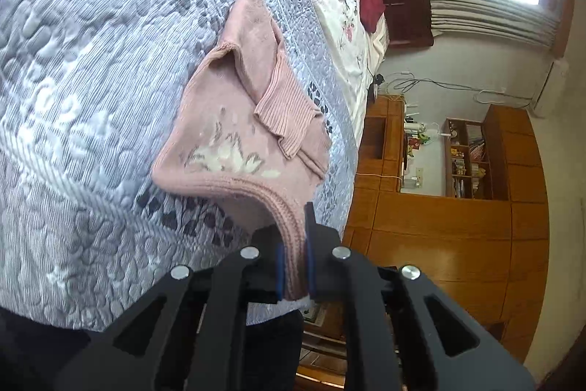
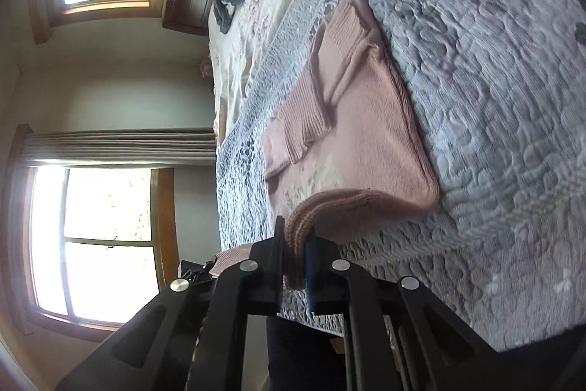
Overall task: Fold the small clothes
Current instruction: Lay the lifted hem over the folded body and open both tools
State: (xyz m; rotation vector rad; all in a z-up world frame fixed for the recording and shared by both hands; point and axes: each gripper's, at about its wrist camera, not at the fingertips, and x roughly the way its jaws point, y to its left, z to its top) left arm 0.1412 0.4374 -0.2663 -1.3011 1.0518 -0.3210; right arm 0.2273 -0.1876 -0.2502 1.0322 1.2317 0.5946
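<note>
The little pink sweater (image 1: pixel 234 120) lies on the gray quilt (image 1: pixel 91 79) of the bed, near its edge, with its sleeves folded in. The left gripper (image 1: pixel 293 266) pinches one end of the thick neck band, and the right gripper (image 2: pixel 296 266) pinches the other end. It looks soft and light (it will flop), so holding that firm band seems best.

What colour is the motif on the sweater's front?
White and grey leaves on the pink knitted sweater, clearest in the left wrist view.
</note>
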